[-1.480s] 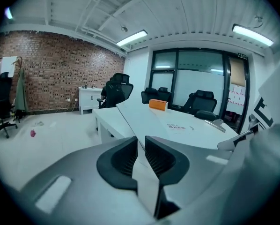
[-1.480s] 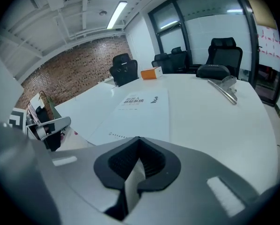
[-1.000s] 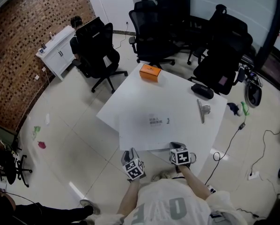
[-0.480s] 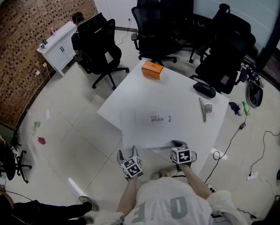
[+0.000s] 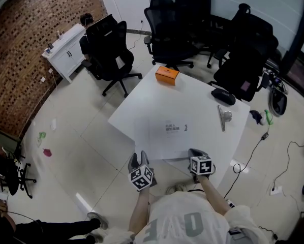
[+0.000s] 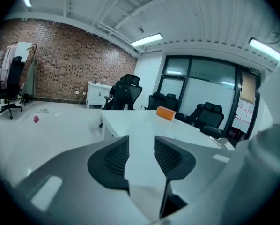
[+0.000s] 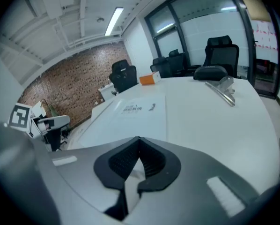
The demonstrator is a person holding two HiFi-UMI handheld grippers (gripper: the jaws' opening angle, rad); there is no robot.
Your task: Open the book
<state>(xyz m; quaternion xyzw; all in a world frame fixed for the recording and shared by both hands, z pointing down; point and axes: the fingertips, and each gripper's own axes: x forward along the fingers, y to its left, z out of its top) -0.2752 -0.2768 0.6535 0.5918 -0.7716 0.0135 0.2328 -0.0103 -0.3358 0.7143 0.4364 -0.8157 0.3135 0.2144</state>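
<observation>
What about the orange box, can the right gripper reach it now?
Probably not: the orange box sits at the table's far edge, the right gripper at the near one, only the flat book between.

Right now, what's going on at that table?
A person stands at the near edge of the white table with tongs in each hand. A white book lies closed and flat in front of them. The left tongs hover by its near left corner, jaws closing on nothing. The right tongs are shut at its near right corner; whether they pinch the cover is unclear.
</observation>
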